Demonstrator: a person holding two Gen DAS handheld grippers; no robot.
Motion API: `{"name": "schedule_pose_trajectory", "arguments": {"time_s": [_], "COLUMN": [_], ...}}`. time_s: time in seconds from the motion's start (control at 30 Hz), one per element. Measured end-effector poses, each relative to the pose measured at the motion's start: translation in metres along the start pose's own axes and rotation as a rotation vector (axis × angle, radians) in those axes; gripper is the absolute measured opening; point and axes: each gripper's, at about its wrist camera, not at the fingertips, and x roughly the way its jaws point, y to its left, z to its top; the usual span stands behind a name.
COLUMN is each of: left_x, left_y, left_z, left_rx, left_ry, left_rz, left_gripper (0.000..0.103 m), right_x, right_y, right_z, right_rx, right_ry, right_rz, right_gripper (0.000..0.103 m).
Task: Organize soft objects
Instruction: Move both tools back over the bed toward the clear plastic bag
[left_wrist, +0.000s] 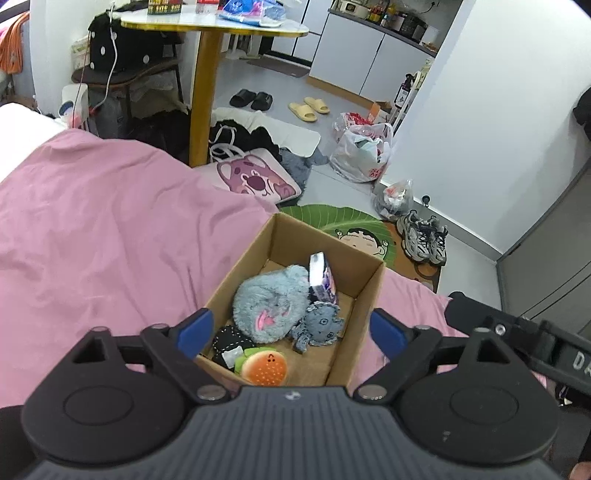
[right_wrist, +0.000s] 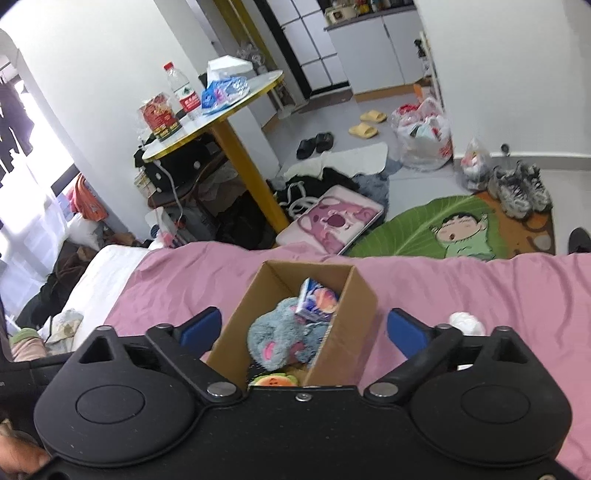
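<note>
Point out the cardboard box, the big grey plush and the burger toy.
cardboard box (left_wrist: 364, 295): left wrist view, right wall.
big grey plush (left_wrist: 267, 304): left wrist view, furry body.
burger toy (left_wrist: 266, 371): left wrist view, orange bun.

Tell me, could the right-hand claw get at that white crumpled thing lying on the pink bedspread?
Probably yes. The white crumpled thing lies alone on the pink bedspread, beside the cardboard box and just past one finger of the right gripper. Its jaws are open and empty, with nothing covering the thing.

Bright daylight, window glare, fisheye-warped edges
</note>
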Motion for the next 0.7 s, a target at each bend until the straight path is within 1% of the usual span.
{"name": "schedule_pose_trajectory", "arguments": {"time_s": [0.1,0.2,0.37,0.5,0.63,0.7], "left_x": [-0.005,-0.008,-0.011,-0.013,-0.016,-0.017], "left_y": [-0.012,-0.020,-0.030,-0.039,-0.053,-0.059], "left_z": [-0.003,-0.007,-0.016,-0.023,-0.030,-0.033], "left_rx": [0.041,0.062,0.063,0.073,0.092,0.101], "left_ry": [-0.029,-0.034,-0.053,-0.063,-0.085,-0.085], "left_rz": [0.033,0.036,0.058,0.039,0.066,0.057], "left_gripper": [0.099,0.103,0.103,0.103,0.103,0.103], "right_x": [-0.008,-0.015,-0.027,-0.034,-0.040,-0.044], "right_y": [-0.008,-0.020,-0.038,-0.050,-0.064,-0.071], "right_z": [-0.003,-0.009,-0.014,-0.018,-0.023,-0.026], "right_rx": [-0.006,-0.008,0.018,0.034,0.057,0.074], "right_ry": [-0.022,-0.047,-0.064,-0.068,-0.082,-0.088], "right_rz": [-0.017,-0.038,-0.015,0.024,0.015,0.019], "right_gripper": [0.101,0.103,0.103,0.103,0.103,0.103]}}
